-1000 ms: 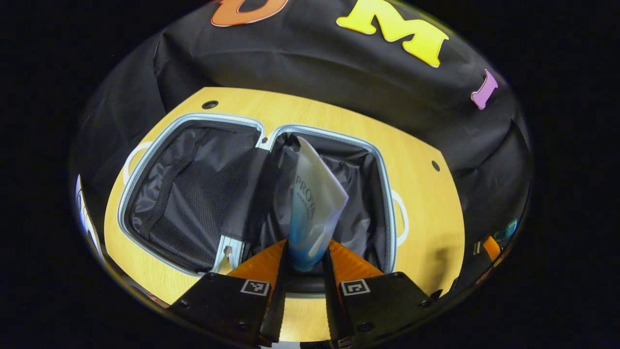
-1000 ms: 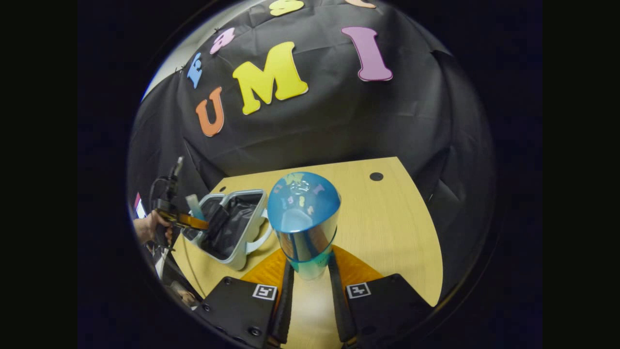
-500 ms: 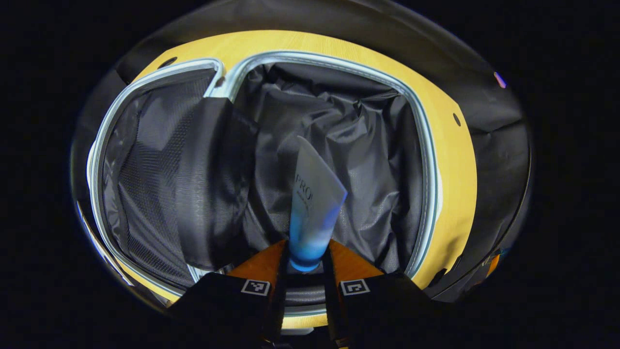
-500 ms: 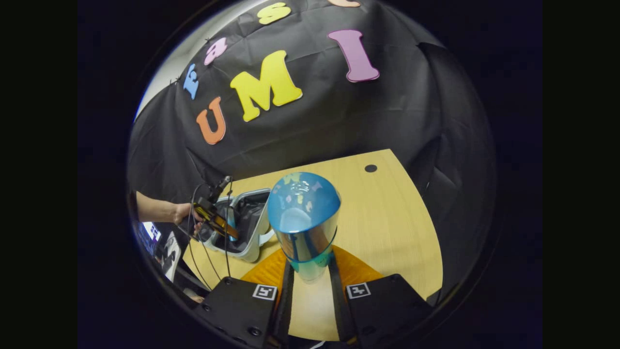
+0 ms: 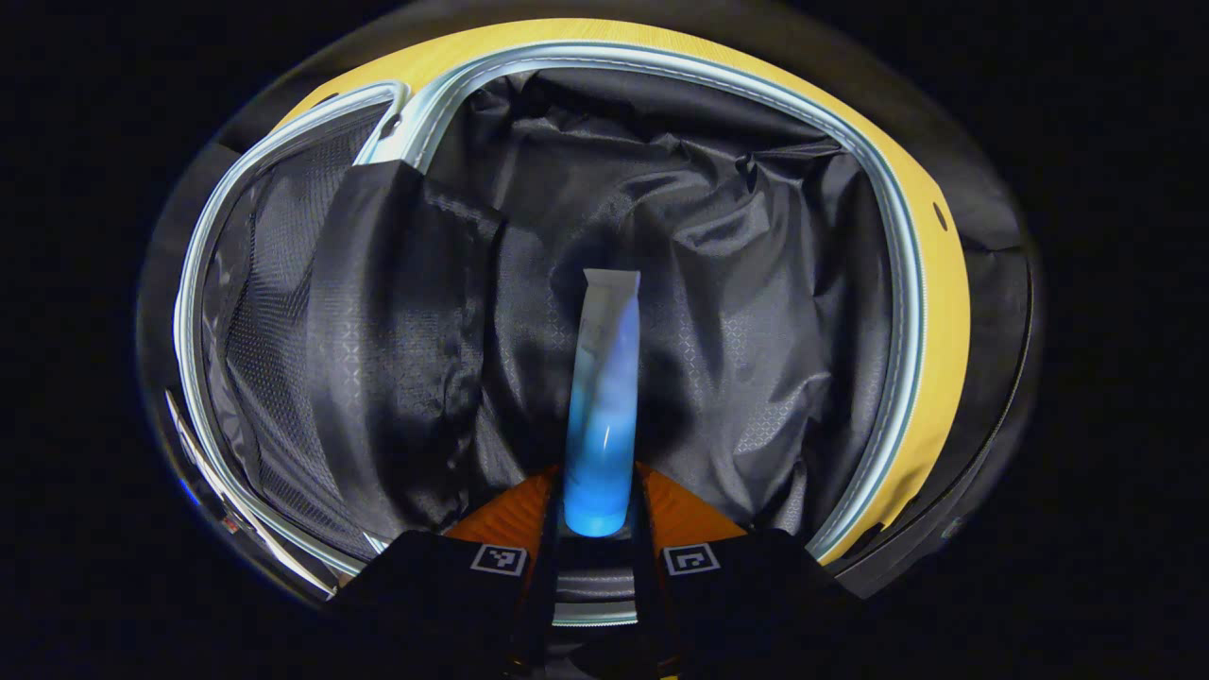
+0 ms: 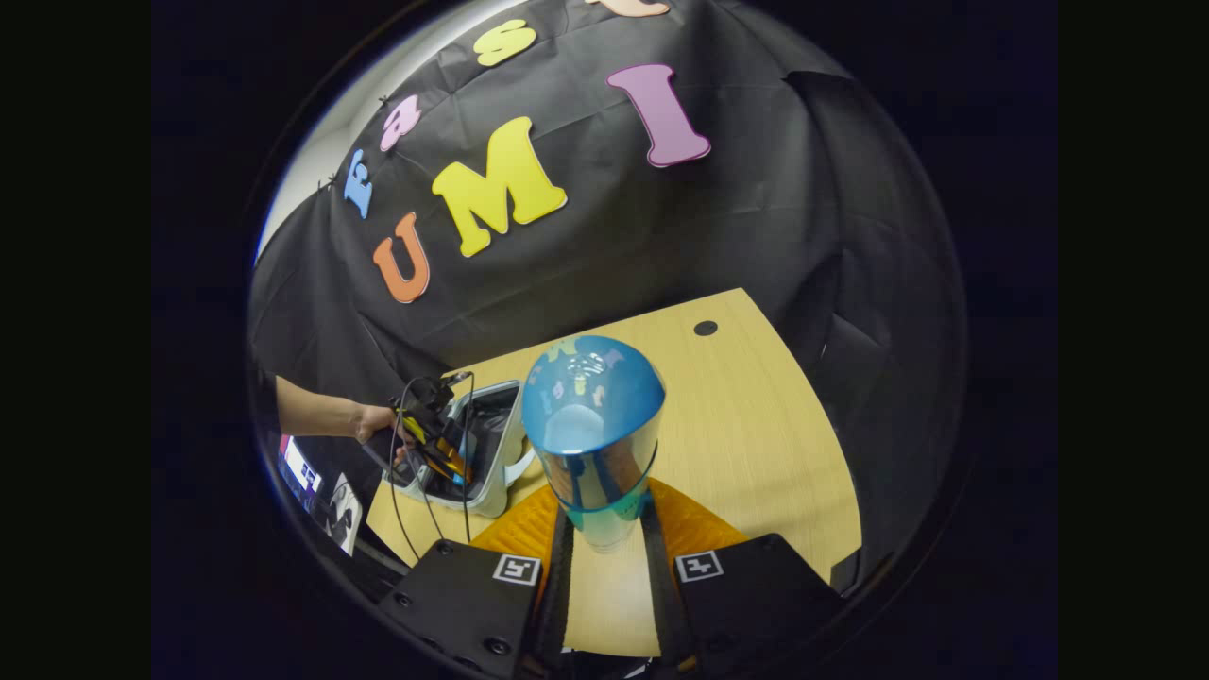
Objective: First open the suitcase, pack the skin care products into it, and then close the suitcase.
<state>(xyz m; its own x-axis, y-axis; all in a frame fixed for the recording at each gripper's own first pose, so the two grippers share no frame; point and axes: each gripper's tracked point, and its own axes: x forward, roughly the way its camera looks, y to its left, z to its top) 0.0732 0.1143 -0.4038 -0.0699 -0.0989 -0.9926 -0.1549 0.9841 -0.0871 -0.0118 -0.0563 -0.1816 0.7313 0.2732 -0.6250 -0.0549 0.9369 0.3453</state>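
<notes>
1. The suitcase (image 5: 878, 246) is seen lying open on the table (image 5: 945, 312) in the left gripper view, its dark crumpled lining exposed inside a pale rim, with a fabric divider flap (image 5: 397, 331) at 9 o'clock.
2. A skin care tube (image 5: 603, 397), pale at the crimped end and blue at the cap end, is clamped between the left tongs (image 5: 593, 515); it points toward 12 o'clock over the lining of the right half of the case.
3. Whether the tube's far end touches the lining cannot be told.
4. In the right gripper view, a blue-capped bottle (image 6: 593, 425) with a mirrored body is clamped between the right tongs (image 6: 604, 548), above the table (image 6: 756, 444).
5. In the same view, at 9 o'clock, the suitcase (image 6: 501, 453) is seen near the table's edge, with the left tongs (image 6: 451, 463) lowered into it, held by a hand (image 6: 373, 420).
</notes>
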